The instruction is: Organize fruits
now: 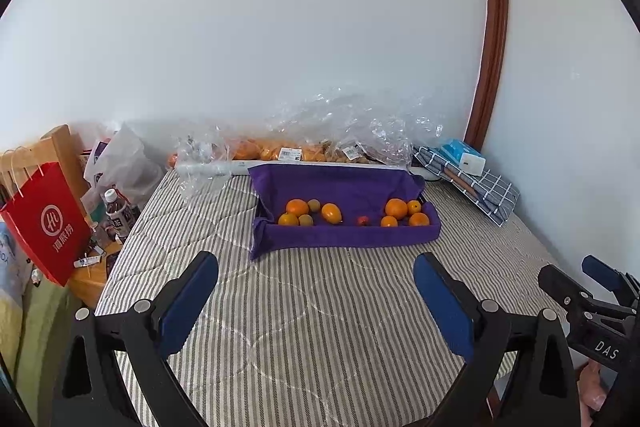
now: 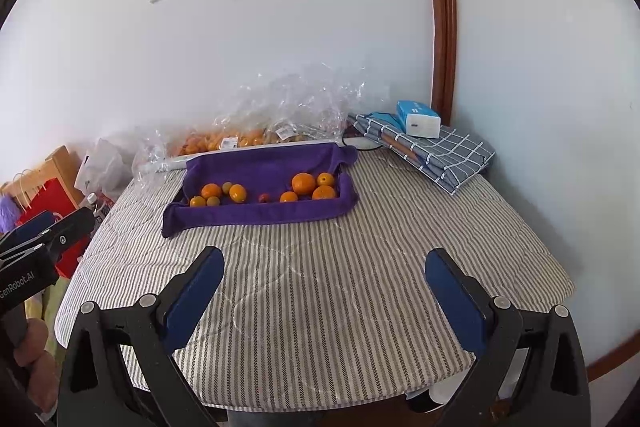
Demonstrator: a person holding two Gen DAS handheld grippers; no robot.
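Bedding in grey stripes (image 1: pixel 304 315) fills the near ground, with a purple-lined tray (image 1: pixel 344 235) set at its far middle, long axis running left to right. Oranges (image 1: pixel 396 207) cluster at the tray's right end, more orange and greenish fruit (image 1: pixel 331 212) at its left, a small red fruit (image 1: pixel 363 220) between. Left gripper (image 1: pixel 316 303) and right gripper (image 2: pixel 324 301) both hang empty and spread wide, well short of the tray. The tray lies straight ahead of the left gripper and ahead-left of the right, so neither seems clearly nearer.
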